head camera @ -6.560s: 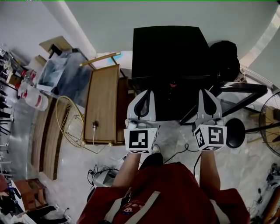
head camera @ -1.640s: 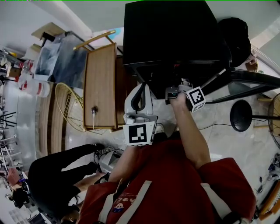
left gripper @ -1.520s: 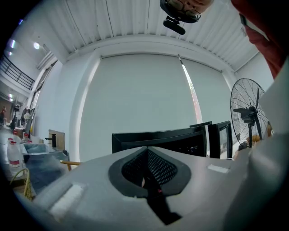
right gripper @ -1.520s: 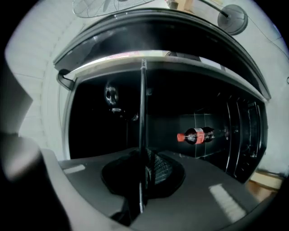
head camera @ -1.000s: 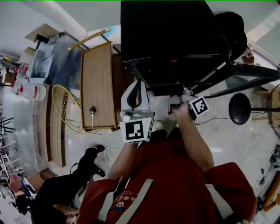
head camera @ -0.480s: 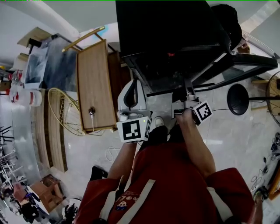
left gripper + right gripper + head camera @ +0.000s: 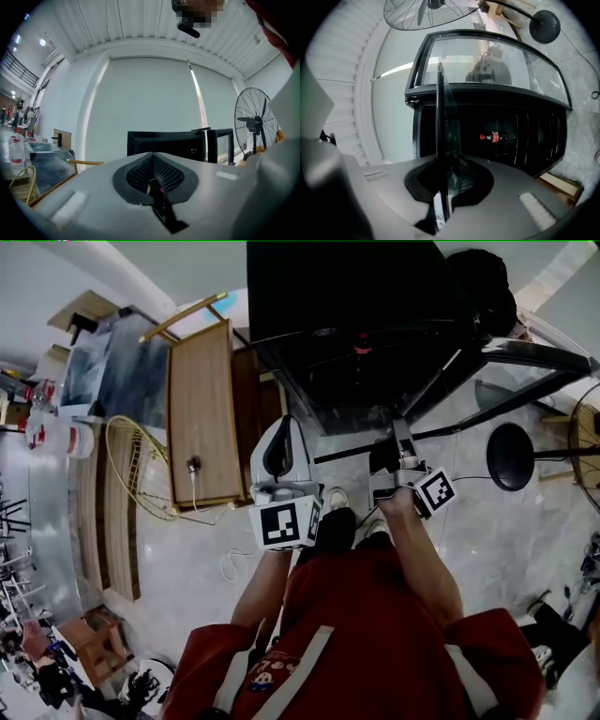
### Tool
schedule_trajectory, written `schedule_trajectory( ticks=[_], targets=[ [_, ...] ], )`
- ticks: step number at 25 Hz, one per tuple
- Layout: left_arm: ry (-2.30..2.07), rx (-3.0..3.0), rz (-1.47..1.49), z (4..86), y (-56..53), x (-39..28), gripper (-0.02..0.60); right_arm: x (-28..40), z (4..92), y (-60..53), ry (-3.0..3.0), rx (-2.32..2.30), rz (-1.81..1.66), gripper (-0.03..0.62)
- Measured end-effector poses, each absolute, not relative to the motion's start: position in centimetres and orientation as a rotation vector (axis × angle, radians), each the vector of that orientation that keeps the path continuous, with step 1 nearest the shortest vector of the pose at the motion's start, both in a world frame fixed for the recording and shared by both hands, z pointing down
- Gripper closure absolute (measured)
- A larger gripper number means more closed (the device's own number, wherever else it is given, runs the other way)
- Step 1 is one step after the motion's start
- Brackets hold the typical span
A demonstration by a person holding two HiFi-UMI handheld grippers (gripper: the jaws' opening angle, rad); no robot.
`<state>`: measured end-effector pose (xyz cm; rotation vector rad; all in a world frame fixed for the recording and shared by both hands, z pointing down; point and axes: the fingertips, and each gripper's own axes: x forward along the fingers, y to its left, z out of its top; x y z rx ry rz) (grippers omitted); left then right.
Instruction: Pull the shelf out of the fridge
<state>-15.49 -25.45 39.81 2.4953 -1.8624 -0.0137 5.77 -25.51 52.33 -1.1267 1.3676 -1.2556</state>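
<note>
The black fridge stands open ahead, its glass door swung to the right. A glass shelf with a dark frame sticks out of it toward me. My right gripper holds the shelf's front edge. In the right gripper view the shelf runs edge-on between the pads of the right gripper, whose jaws are opening slightly. A cola bottle lies inside the fridge. My left gripper hovers left of the shelf, shut and empty, and in the left gripper view the left gripper faces the fridge.
A wooden cabinet stands left of the fridge, with a wire basket beside it. A round black base sits on the floor to the right. A standing fan is farther right. Cables lie near my feet.
My right gripper has drawn back toward me with the shelf, which now reaches farther out of the fridge. The left gripper has stayed beside it. A person at lower left has left the view.
</note>
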Motion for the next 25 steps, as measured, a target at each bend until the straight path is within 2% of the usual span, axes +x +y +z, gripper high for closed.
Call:
schedule_trajectory(
  ticks=[25],
  targets=[
    [-2.024, 2.424, -0.056, 36.7, -12.1, -13.0, 0.577, 10.7, 46.6, -12.8, 1.424, -0.957, -1.286, 0.577]
  ],
)
